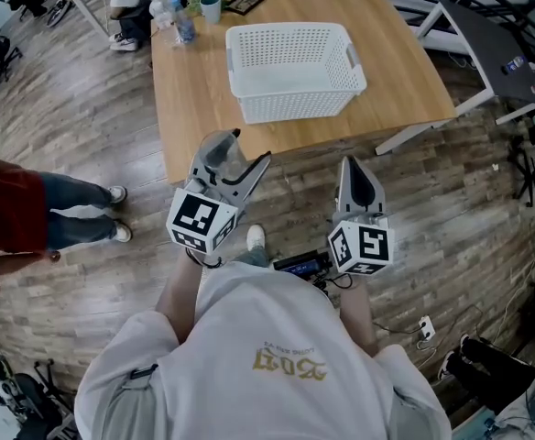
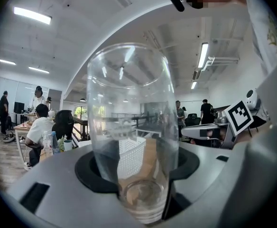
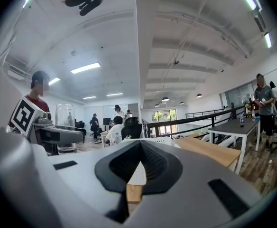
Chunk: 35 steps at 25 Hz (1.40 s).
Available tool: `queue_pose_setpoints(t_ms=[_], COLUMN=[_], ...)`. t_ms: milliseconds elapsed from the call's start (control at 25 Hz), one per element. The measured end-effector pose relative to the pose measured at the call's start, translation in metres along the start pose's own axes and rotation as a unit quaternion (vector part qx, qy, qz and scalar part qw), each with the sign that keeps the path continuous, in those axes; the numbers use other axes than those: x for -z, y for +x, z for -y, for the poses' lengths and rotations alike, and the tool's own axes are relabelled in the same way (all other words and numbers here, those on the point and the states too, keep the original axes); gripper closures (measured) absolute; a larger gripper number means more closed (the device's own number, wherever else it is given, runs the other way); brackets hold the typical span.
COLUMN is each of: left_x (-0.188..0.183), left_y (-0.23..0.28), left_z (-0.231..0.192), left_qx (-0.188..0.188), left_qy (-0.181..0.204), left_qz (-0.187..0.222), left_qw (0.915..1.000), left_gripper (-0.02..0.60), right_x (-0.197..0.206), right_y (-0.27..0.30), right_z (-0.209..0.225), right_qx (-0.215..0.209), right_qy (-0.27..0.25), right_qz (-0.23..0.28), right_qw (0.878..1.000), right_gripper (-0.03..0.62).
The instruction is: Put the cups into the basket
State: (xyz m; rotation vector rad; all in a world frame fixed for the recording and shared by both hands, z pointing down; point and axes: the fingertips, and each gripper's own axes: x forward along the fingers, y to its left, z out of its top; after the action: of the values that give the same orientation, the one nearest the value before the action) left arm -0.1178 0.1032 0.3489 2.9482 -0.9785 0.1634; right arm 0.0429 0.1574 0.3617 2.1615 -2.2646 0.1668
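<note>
Standing upright between the jaws of the left gripper (image 1: 245,154), a clear glass cup (image 2: 131,127) is clamped near its base. The right gripper (image 1: 350,166) has its jaws pressed together, empty. At twelve o'clock, the white basket (image 1: 290,99) sits on the wooden table (image 1: 194,99).

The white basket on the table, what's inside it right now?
Nothing shows inside the white basket: the head view sees its bare floor. Its near wall may hide a strip. The glass cup sits in the left gripper.
</note>
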Motion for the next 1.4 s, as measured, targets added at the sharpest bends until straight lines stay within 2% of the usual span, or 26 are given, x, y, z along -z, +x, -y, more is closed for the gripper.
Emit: queue_pose_setpoints(t_ms=[240, 640, 880, 1400], left_x=[-0.003, -0.005, -0.005, -0.021], left_y=[0.015, 0.05, 0.08, 0.142], left_z=[-0.019, -0.028, -0.032, -0.046], left_qx=[0.011, 0.03, 0.016, -0.021], left_qy=[-0.009, 0.001, -0.003, -0.006], left_qz=[0.005, -0.008, -0.012, -0.005], left_qw=[0.9999, 0.9995, 0.9998, 0.9997], left_gripper=[0.31, 0.31, 0.311, 0.31], right_x=[-0.001, -0.001, -0.001, -0.024], right_y=[0.017, 0.043, 0.063, 0.122], right_z=[0.0, 0.014, 0.043, 0.086], right_qx=[0.009, 0.013, 0.008, -0.035], right_qy=[-0.002, -0.003, -0.015, -0.018], right_qz=[-0.004, -0.013, -0.015, 0.003], right_qw=[1.0, 1.0, 1.0, 0.999], right_gripper=[0.583, 0.583, 0.583, 0.583])
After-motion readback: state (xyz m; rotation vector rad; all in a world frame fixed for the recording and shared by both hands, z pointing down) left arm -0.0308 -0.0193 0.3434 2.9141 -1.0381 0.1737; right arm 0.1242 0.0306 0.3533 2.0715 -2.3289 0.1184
